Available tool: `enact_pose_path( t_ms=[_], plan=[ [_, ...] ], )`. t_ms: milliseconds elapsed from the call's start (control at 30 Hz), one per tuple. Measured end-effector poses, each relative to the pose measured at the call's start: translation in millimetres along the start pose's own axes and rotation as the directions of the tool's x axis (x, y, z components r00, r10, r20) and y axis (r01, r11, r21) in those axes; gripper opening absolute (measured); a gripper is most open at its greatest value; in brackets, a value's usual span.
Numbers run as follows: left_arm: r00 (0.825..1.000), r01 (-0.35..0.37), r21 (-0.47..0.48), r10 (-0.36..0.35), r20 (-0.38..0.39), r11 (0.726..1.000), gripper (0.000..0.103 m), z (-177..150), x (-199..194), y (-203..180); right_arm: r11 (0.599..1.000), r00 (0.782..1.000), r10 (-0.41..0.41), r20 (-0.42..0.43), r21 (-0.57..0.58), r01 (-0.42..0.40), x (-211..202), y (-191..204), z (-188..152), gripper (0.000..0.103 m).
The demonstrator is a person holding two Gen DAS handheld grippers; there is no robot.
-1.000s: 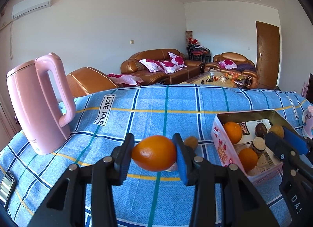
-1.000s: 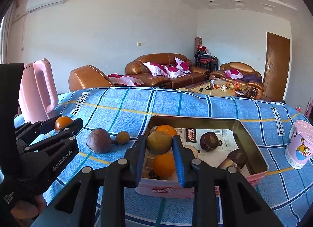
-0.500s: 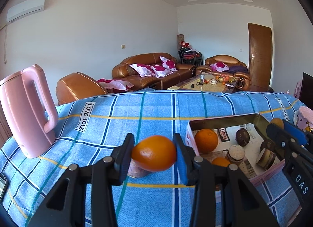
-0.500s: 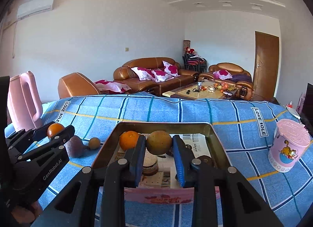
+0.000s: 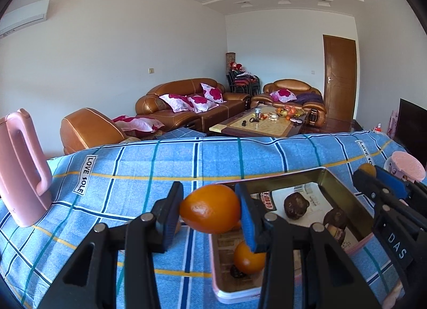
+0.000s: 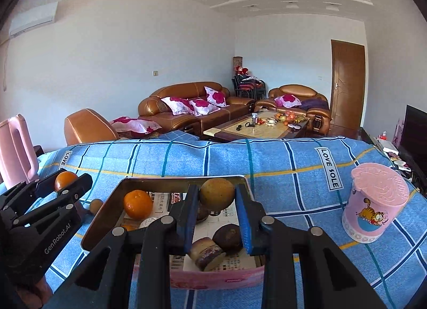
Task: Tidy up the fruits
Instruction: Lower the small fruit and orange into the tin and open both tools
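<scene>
My left gripper (image 5: 209, 209) is shut on an orange (image 5: 210, 209) and holds it above the left rim of the pink box (image 5: 232, 295). My right gripper (image 6: 216, 202) is shut on a brownish-yellow round fruit (image 6: 216, 191) above the middle of the same box (image 6: 213, 277). The box holds an orange (image 6: 137, 203), dark brown fruits (image 6: 226, 235) and a cut one (image 6: 205, 253) on newspaper. A small brown fruit (image 6: 96, 205) lies on the cloth left of the box. The left gripper (image 6: 61, 186) also shows in the right wrist view.
A pink kettle (image 5: 21, 167) stands at the table's left. A pink cartoon cup (image 6: 373, 205) stands right of the box. The blue checked tablecloth (image 5: 149, 167) covers the table. Sofas and a coffee table are beyond the far edge.
Both grippers have moved right with their fruits. The left one now hangs at the box's left rim, and the right one is over the box's middle.
</scene>
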State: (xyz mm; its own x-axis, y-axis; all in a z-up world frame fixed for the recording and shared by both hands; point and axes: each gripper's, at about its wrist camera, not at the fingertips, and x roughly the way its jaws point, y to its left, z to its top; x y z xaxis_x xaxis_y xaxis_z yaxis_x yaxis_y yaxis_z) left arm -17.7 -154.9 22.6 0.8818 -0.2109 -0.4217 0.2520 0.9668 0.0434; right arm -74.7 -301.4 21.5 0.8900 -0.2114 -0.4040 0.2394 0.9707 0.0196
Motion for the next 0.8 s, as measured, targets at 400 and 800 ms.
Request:
enact_pose_path(
  t_ms=[400, 800],
  plan=[
    [0.996, 0.071, -0.005, -0.071, -0.052, 0.997, 0.042, 3.7, 27.8, -32.9, 0.999, 0.999, -0.038, -0.028, 0.004, 0.038, 20.3, -17.0, 5.4, 0.03],
    [0.992, 0.057, -0.036, -0.061, -0.114, 0.998, 0.042, -1.9, 44.7, -20.5, 0.995, 0.991, 0.01, -0.135, -0.093, -0.022, 51.2, 4.3, 1.4, 0.03]
  ],
)
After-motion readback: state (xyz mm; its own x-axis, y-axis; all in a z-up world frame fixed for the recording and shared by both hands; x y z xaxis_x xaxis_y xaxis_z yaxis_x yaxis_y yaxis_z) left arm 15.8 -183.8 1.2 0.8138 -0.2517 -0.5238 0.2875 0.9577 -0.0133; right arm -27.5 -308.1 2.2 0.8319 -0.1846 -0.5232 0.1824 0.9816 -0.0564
